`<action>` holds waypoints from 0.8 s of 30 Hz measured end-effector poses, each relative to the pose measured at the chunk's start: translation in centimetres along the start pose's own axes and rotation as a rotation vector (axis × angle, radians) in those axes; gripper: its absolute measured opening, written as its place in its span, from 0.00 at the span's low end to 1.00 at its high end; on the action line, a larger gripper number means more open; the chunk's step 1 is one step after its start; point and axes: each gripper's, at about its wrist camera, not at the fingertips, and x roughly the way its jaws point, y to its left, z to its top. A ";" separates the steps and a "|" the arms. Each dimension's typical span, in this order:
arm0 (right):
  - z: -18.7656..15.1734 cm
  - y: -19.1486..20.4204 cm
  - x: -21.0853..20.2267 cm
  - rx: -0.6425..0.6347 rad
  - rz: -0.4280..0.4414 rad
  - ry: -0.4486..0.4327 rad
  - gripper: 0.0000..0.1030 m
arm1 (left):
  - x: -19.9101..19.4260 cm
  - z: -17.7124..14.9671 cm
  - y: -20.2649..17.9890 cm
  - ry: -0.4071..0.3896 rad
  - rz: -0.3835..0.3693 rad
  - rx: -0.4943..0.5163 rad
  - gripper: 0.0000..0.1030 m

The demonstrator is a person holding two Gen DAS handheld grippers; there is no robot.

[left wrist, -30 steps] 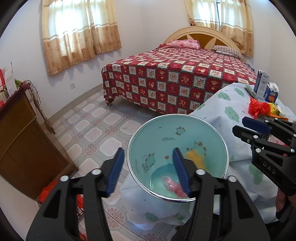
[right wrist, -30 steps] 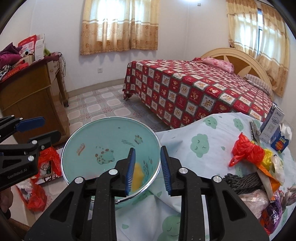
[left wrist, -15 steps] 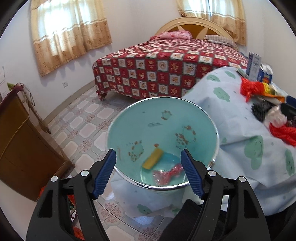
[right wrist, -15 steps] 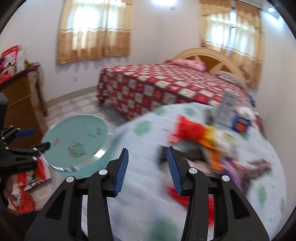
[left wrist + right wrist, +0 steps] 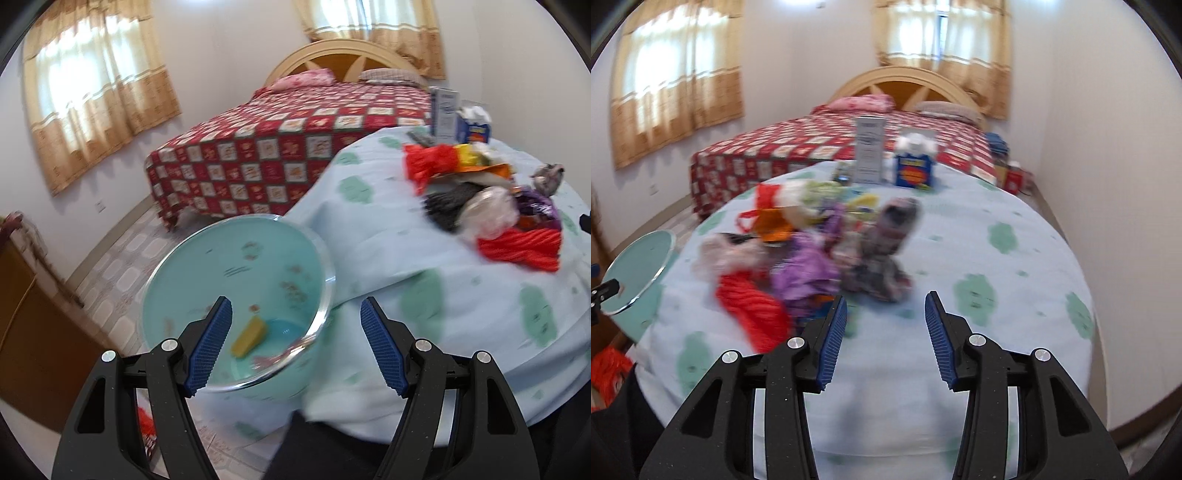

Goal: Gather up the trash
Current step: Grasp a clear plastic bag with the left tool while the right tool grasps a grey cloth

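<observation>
Teal bin (image 5: pixel 236 273) beside counter (image 5: pixel 461 295), holds yellow scrap (image 5: pixel 249 336) | trash pile (image 5: pixel 812 251) on counter, blurred | my left gripper (image 5: pixel 295 347) jaws spread, empty, over bin edge | my right gripper (image 5: pixel 885 341) jaws spread, empty, near pile

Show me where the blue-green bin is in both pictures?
Left wrist view: the bin sits low and left of centre, beside the table, partly behind the left gripper.
Right wrist view: the bin shows only at the far left edge, beside the table.
Shared landmark: the bed with the red checked cover, behind the table in both.
</observation>
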 end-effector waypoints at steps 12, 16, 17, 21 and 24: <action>-2.0 -5.1 -0.1 0.097 -0.048 0.005 0.49 | 0.3 5.8 -10.6 -0.063 -0.173 0.038 0.69; -2.1 -5.4 0.0 0.119 -0.024 0.001 0.49 | 1.8 6.5 -13.3 -0.027 -0.215 0.066 0.68; -2.0 -5.3 -0.1 0.120 -0.015 -0.001 0.50 | 2.4 6.5 -13.7 -0.009 -0.222 0.068 0.64; -1.7 -5.0 -0.2 0.123 0.006 -0.013 0.50 | 4.0 6.5 -14.0 0.068 -0.278 0.057 0.17; -1.2 -4.6 -0.1 0.124 0.019 -0.020 0.50 | 2.8 6.4 -13.3 0.041 -0.273 0.069 0.10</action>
